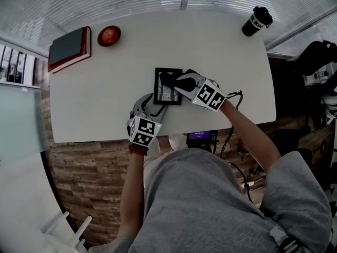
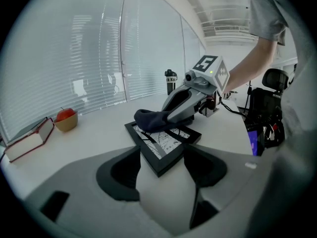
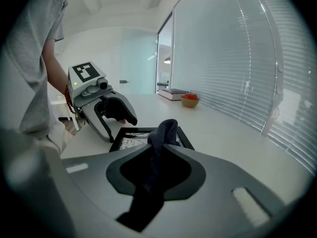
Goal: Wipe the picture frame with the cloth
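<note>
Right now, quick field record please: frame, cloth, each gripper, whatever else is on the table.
picture frame: lies on the white table, near the person's edge
cloth: dark, bunched, resting on the frame's far part
right gripper: shut on the cloth, over the frame
left gripper: jaws appear closed on the frame's near corner
book: far left corner
bowl: beside the book, holds a red fruit
tumbler: black, far right corner, upright

- An office, likely a meeting room.
- Glass walls [image 3: 138, 63] hung with blinds [image 3: 233, 58].
- A white table [image 1: 105, 99], a book [image 1: 68, 47], a black chair [image 2: 274, 81].
</note>
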Demonstrator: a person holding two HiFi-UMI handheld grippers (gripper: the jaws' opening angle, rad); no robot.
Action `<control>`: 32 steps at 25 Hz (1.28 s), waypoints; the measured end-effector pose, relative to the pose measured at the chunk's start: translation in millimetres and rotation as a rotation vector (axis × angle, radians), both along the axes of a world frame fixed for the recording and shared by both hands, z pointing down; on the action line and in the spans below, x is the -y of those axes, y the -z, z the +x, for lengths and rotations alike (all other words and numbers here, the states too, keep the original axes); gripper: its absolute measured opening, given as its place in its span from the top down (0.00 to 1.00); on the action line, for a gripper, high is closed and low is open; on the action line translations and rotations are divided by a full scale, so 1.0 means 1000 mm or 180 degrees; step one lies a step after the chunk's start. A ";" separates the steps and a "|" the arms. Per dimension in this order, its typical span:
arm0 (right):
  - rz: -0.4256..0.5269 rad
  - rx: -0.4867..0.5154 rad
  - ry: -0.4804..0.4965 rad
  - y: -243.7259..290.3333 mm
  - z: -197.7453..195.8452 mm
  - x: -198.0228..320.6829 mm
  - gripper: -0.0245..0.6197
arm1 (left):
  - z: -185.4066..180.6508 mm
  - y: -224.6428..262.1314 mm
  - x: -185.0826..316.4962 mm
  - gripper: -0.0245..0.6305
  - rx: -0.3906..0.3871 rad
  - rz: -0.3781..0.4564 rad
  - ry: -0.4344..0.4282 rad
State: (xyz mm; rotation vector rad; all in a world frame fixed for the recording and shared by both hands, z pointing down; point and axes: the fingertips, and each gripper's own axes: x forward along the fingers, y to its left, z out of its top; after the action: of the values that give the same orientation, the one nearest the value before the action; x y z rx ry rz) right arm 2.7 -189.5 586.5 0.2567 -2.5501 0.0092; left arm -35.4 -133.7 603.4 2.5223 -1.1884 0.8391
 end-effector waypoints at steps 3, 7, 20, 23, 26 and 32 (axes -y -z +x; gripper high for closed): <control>-0.0041 0.0036 -0.0007 0.000 0.000 -0.011 0.84 | 0.000 0.000 0.000 0.54 0.0001 -0.0001 0.0006; -0.0095 0.0062 0.0009 0.000 -0.002 -0.024 0.84 | -0.002 -0.001 0.000 0.54 -0.0004 -0.0001 0.0008; -0.0190 0.0104 0.0051 0.000 -0.001 -0.058 0.84 | 0.000 -0.001 0.002 0.54 0.0010 -0.0014 0.0036; -0.0255 0.0166 0.0096 0.002 -0.002 -0.063 0.84 | -0.001 -0.001 0.002 0.54 0.0005 -0.0014 0.0059; -0.0331 0.0231 0.0201 0.003 -0.002 -0.070 0.84 | -0.002 -0.001 0.003 0.56 0.0005 -0.0015 0.0069; -0.0463 0.0301 0.0606 0.006 -0.002 -0.084 0.84 | -0.003 -0.002 0.005 0.56 0.0010 -0.0018 0.0084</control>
State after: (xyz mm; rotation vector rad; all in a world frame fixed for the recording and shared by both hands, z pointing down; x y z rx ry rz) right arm 0.4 -105.9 581.0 -0.0442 -2.6421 0.1365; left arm -38.2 -138.5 605.3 2.4959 -1.2159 0.8392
